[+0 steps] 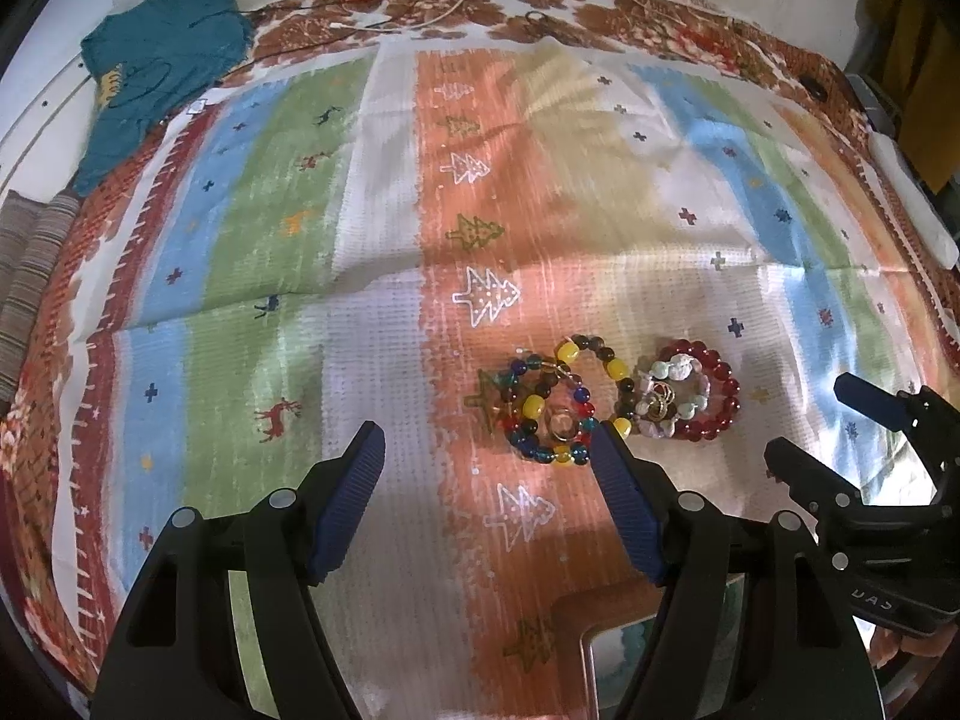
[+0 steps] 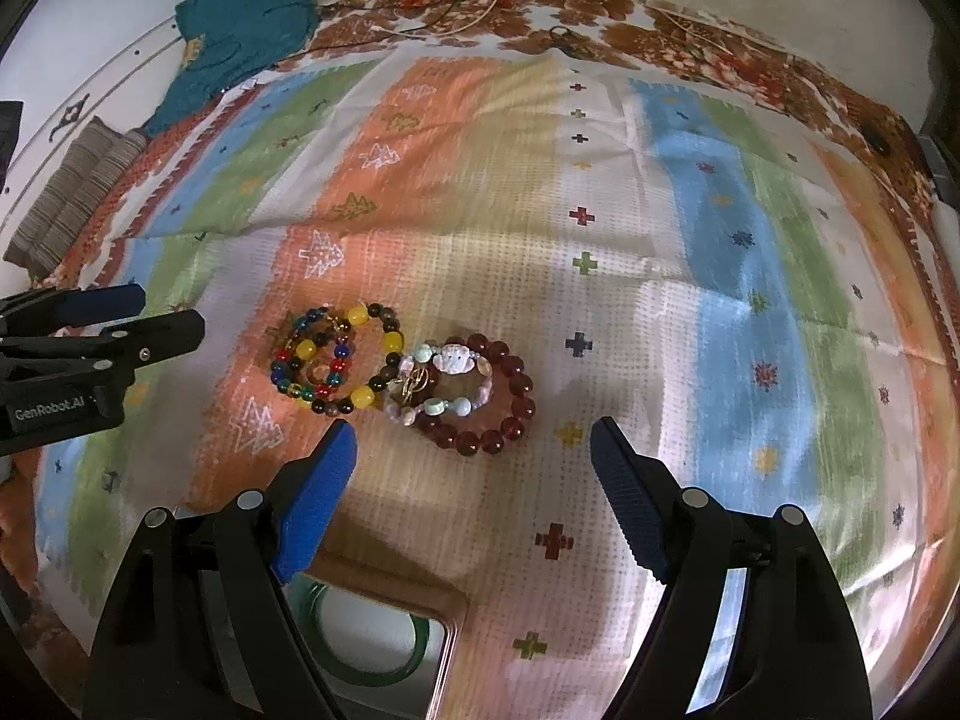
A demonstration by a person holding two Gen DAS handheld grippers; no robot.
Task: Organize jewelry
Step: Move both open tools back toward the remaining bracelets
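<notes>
We see a woven striped cloth (image 2: pixel 600 312) with a matt, waffle-like rough texture. The multicoloured bead bracelet (image 2: pixel 312 360) looks like glossy glass or plastic, as do the smooth dark red beads (image 2: pixel 504 414) of another bracelet. The pale bracelet (image 2: pixel 447 384) has duller, stone-like beads, and thin gold-coloured metal rings (image 2: pixel 414 384) gleam beside it. A smooth, glossy green bangle (image 2: pixel 372 660) lies in a tray with a wood-coloured rim (image 2: pixel 420 594). Each hand-held gripper (image 1: pixel 489 468) (image 2: pixel 474 456) has matt black plastic arms and ribbed blue pads (image 2: pixel 630 510). A teal knitted garment (image 1: pixel 156 54) looks soft and matt.
</notes>
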